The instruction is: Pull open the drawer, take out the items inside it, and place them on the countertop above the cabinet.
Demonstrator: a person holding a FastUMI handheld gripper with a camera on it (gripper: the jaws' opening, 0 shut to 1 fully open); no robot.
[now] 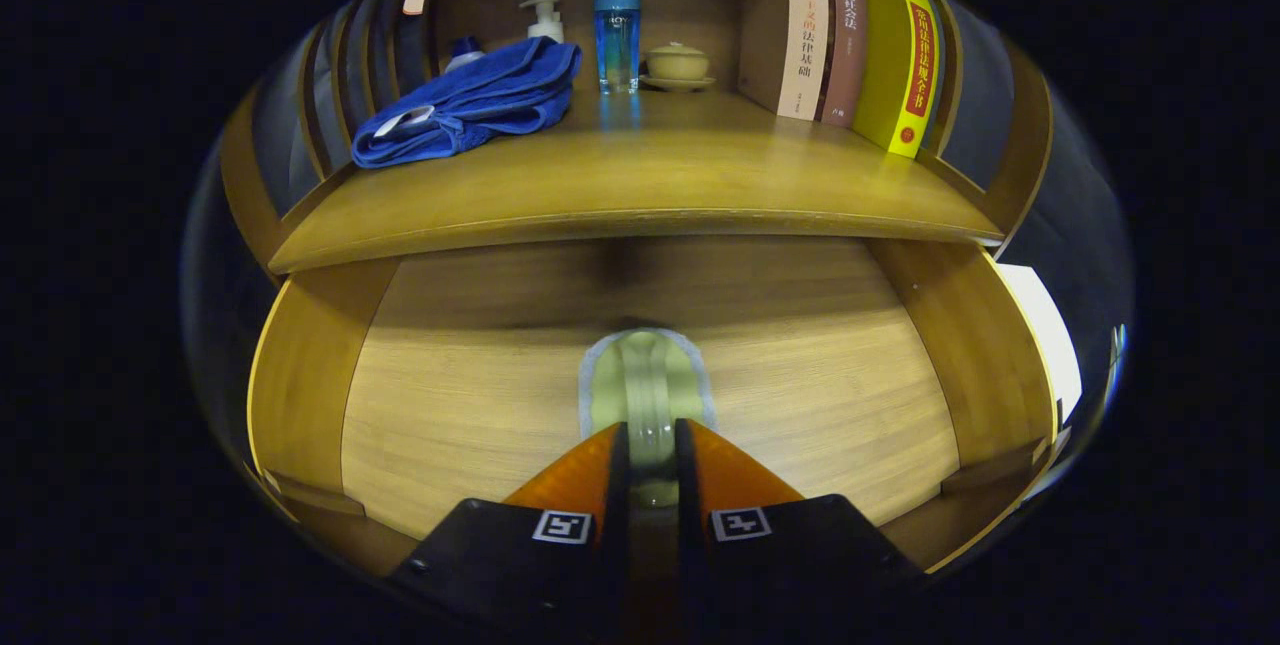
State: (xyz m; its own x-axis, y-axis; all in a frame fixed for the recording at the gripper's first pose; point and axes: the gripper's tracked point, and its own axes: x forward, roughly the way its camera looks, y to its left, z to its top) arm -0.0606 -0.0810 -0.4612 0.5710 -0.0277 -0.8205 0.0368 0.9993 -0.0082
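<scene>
The wooden drawer [480, 405] stands pulled open below the countertop [640, 185]. Over its floor I see a pale green translucent item with a whitish rim [648, 375]. My gripper [650, 433] is shut on the near end of this item, one finger on each side, and the rest of the item sticks out ahead of the fingertips. I cannot tell whether the item rests on the drawer floor or hangs just above it. The item's near end is hidden between the fingers.
On the countertop lie a folded blue towel [470, 105], a white pump bottle [545, 20], a blue glass [617, 37] and a lidded tea cup on a saucer [678, 63]. Several books [850, 45] stand upright at its right. Drawer side walls [300, 375] flank the gripper.
</scene>
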